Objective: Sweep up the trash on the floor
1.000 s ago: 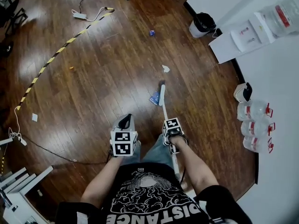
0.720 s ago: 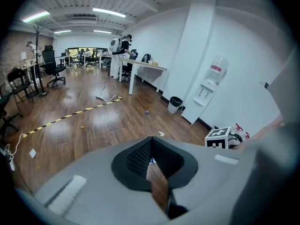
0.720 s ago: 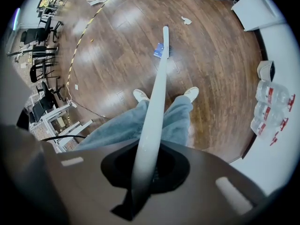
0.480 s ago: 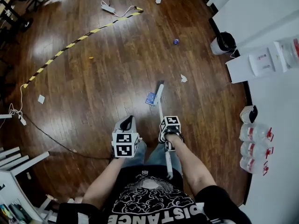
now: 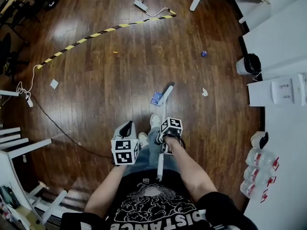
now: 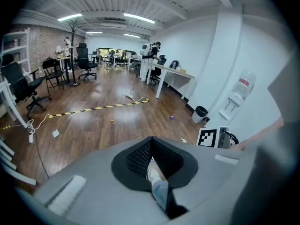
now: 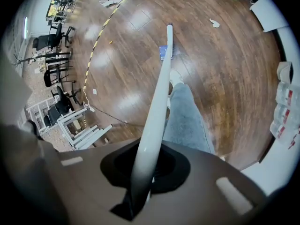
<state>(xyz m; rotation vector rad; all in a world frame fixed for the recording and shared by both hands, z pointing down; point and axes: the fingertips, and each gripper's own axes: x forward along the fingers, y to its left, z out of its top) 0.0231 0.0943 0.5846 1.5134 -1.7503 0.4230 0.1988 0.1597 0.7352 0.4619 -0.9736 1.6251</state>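
Note:
My right gripper [image 5: 169,134] [image 7: 145,172] is shut on the white handle of a broom [image 7: 159,93]. The broom's head [image 5: 166,94] [image 7: 169,32] rests on the wooden floor, touching a blue wrapper [image 5: 156,98] [image 7: 163,52]. A crumpled white scrap [image 5: 205,92] [image 7: 215,22] lies to the right of it. Farther off lies a small blue bit [image 5: 204,53] [image 6: 171,117]. There is also an orange crumb [image 5: 115,52] and a white paper [image 5: 54,84]. My left gripper [image 5: 126,130] [image 6: 150,146] hangs shut by my left knee with nothing seen in it.
A black bin [image 5: 249,63] stands by the white wall at the right, with water bottles [image 5: 259,171] along it. A yellow-black cable cover [image 5: 96,35] and power strip [image 5: 141,5] cross the far floor. White shelving [image 5: 19,152] and a cord [image 5: 57,126] are at the left.
The broom head and blue wrapper have slid left, away from the white scrap. The person has stepped forward; shoes now show below the broom head. The left gripper has barely moved.

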